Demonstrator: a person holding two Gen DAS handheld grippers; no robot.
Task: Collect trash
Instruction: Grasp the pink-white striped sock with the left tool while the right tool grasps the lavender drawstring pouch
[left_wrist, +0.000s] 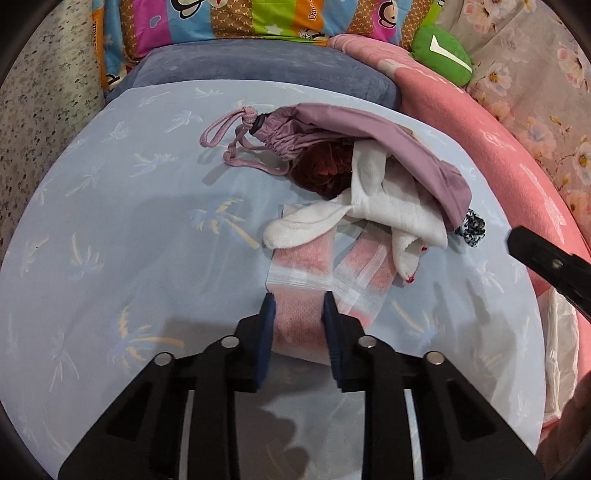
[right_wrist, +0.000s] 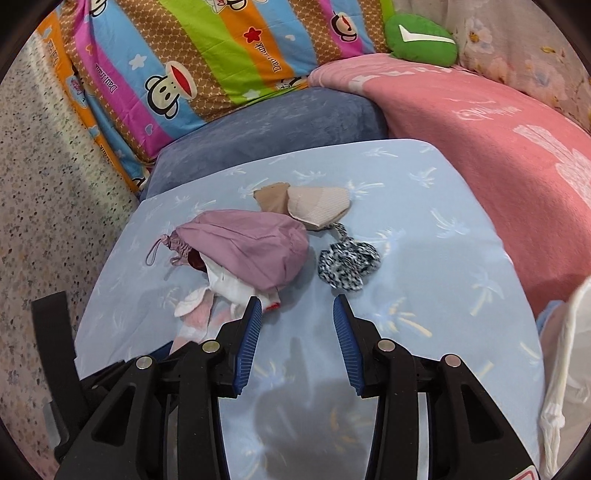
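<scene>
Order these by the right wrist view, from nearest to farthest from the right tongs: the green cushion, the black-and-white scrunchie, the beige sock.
1. Black-and-white scrunchie: just ahead of the right tongs, on the blue sheet.
2. Beige sock: behind the scrunchie, farther up the sheet.
3. Green cushion: at the back, above the pink blanket.

Bright, even overhead light, soft shadows, sharp focus, fisheye bending at edges.
</scene>
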